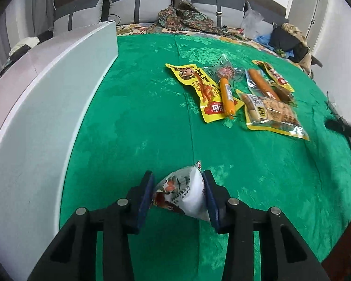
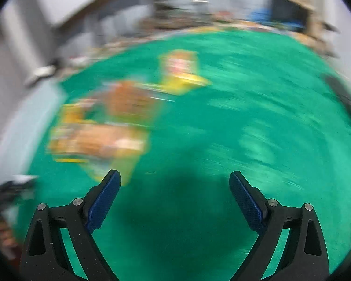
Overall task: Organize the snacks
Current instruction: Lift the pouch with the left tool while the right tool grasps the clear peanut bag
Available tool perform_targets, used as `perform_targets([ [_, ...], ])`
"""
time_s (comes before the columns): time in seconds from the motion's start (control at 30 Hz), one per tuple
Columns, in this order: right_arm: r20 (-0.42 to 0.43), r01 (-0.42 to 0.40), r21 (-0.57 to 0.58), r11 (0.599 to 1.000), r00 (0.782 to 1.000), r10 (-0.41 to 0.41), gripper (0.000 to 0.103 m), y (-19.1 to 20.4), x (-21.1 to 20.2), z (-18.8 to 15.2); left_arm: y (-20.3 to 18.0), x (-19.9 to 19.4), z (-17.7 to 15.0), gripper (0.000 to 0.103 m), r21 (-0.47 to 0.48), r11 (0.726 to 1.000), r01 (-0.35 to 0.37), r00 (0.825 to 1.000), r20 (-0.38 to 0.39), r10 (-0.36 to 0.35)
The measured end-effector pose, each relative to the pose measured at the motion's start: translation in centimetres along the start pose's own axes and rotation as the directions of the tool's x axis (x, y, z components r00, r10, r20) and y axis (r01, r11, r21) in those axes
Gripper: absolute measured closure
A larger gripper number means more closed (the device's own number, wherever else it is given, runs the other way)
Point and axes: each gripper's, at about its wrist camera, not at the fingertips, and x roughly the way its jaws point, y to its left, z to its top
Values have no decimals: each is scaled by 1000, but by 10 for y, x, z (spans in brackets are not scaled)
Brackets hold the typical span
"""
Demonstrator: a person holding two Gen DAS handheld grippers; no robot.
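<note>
My left gripper point(image 1: 177, 182) is shut on a small white snack packet point(image 1: 184, 192) with a red and brown print, held above the green tablecloth point(image 1: 140, 128). A white box point(image 1: 46, 98) stands to its left. Farther off on the cloth lie several snacks: a yellow packet point(image 1: 199, 89), an orange sausage point(image 1: 228, 96), a second sausage point(image 1: 264, 84) and a yellow bag of nuts point(image 1: 276, 114). My right gripper point(image 2: 175, 182) is open and empty above the cloth. In the right wrist view, the snack pile point(image 2: 110, 126) is blurred, ahead and to the left.
A sofa with grey cushions point(image 1: 138, 7), patterned fabric point(image 1: 187, 16) and bags point(image 1: 290, 39) lies beyond the table's far edge. The right gripper's dark tip point(image 1: 344, 128) shows at the right edge of the left wrist view.
</note>
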Motion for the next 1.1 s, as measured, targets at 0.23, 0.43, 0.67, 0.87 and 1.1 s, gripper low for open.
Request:
perform_targets([
  [0.23,-160,-129,-232,964,983,93,8,92,65,73,11,-28,-8,62,-86,995,47,999,23,-45],
  [0.43,-485,-232,-139,963,864,139,8,88,113,71,30,-49,-18,62,-125,990,65,997,49,-60],
  [0.67,-486,-173,-138,975,870,86,7,95,89,60,25,-51,-19,62,-139,985,98,994,66,-89],
  [0.87,-399,130,-74,989,905,-149,7,118,102,22,22,-61,-20,62,-124,988,92,993,84,-82],
  [1.1,-308,105,-178,979,938,-156,44,127,79,4,19,-86,-20,62,-98,990,103,988,128,-90],
])
